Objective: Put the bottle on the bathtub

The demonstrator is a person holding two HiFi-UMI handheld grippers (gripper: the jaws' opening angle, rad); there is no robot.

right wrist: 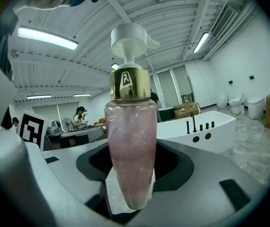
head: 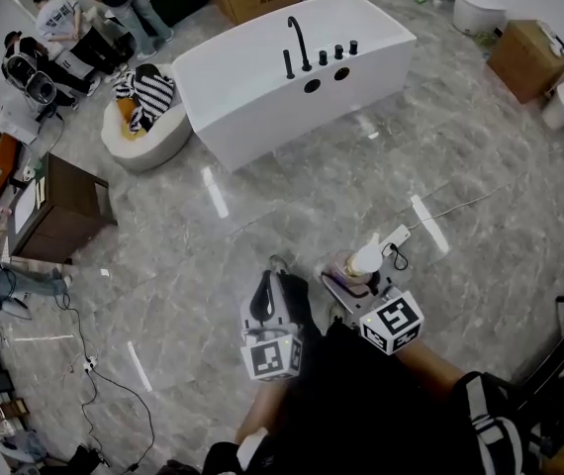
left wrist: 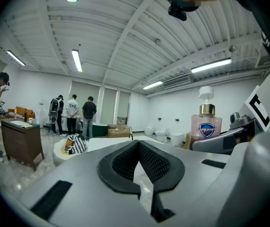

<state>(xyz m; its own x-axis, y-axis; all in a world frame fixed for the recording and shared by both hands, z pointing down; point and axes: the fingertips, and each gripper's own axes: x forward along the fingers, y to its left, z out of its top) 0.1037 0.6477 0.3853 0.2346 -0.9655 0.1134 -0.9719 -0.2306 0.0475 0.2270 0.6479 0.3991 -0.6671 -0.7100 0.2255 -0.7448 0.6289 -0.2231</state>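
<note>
— Where was the bottle?
— Upright, clamped in your right gripper's jaws. The bathtub stood well ahead, slightly left, across the floor. Your left gripper's jaws were closed, empty.

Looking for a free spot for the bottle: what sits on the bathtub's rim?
A black curved faucet, a black post and three black knobs stand on the near rim of the bathtub; the rest looks bare. In the right gripper view the bottle covers its left end.
</note>
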